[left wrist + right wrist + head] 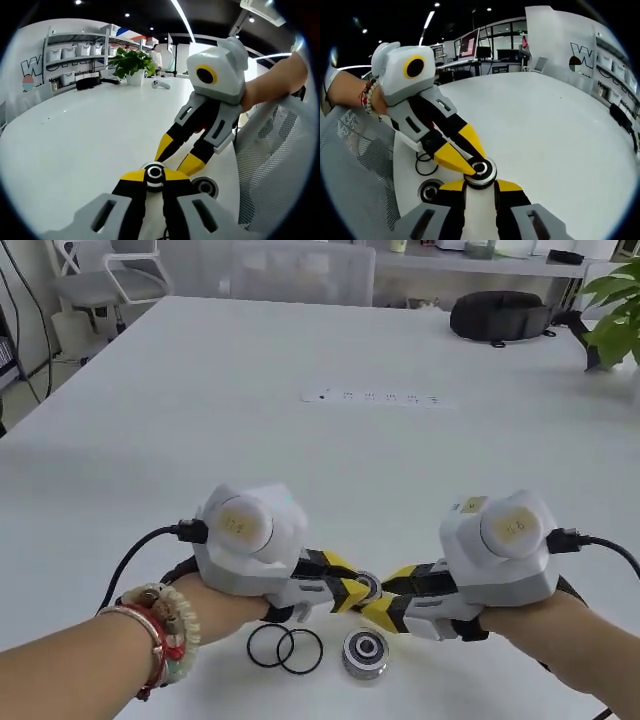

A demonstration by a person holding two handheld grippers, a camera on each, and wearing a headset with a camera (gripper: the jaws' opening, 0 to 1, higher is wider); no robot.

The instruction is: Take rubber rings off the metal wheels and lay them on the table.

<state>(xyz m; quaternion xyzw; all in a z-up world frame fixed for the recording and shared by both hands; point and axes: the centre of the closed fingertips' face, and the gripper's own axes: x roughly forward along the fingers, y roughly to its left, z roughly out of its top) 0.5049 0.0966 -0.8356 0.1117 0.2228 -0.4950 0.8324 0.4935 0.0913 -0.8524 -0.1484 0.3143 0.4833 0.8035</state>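
A metal wheel (366, 585) with a black rubber ring on it is held above the table between both grippers. My left gripper (350, 592) is shut on it from the left; in the left gripper view the wheel (155, 172) sits between the yellow tips of my left gripper (155, 176). My right gripper (380, 606) grips the same wheel (481, 172) from the right, with the tips of the right gripper (481, 186) at its rim. Two loose rubber rings (285, 648) lie on the table below, beside a second metal wheel (366, 653).
The white table (300, 440) stretches far ahead. A black bag (500, 315) and a green plant (612, 315) stand at the far right, chairs (110, 280) beyond the far edge. A mesh chair back (280, 165) is near the table's edge.
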